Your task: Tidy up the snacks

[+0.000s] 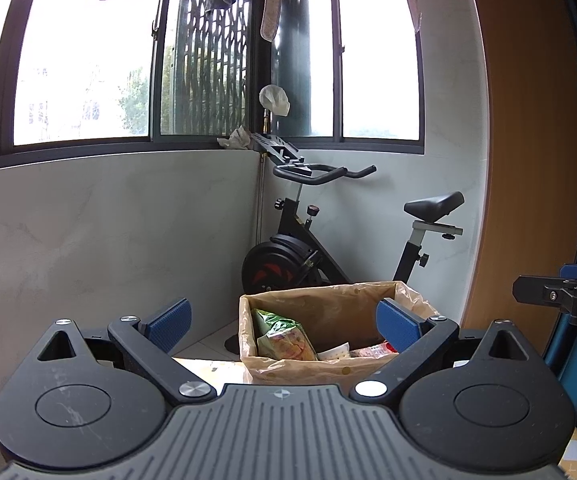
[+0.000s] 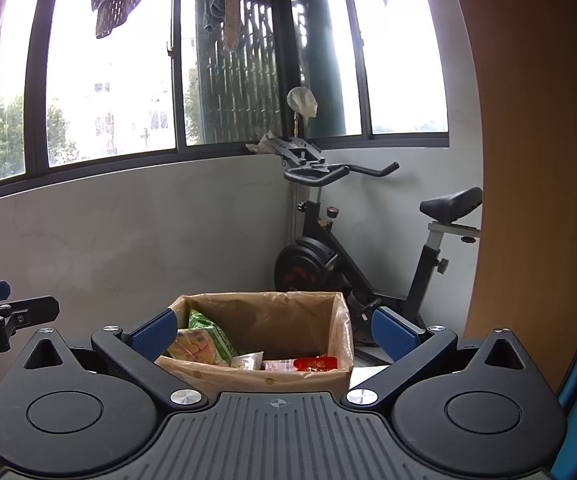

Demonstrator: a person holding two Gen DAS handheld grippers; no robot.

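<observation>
Left wrist view: the left gripper (image 1: 284, 322) hangs with its 2 blue-padded fingers spread wide and nothing between them, just short of the brown cardboard box lined with clear plastic film (image 1: 288, 368). Ahead of the fingers, inside the box, a green crinkly snack bag (image 1: 284, 338) leans against the left wall, likely propped to leave floor space for flatter packets. The right gripper (image 2: 274, 334) is equally wide and empty, with a red snack packet (image 2: 314, 363) low ahead in the box. Both seem raised clear, suggesting sorting is nearly finished.
</observation>
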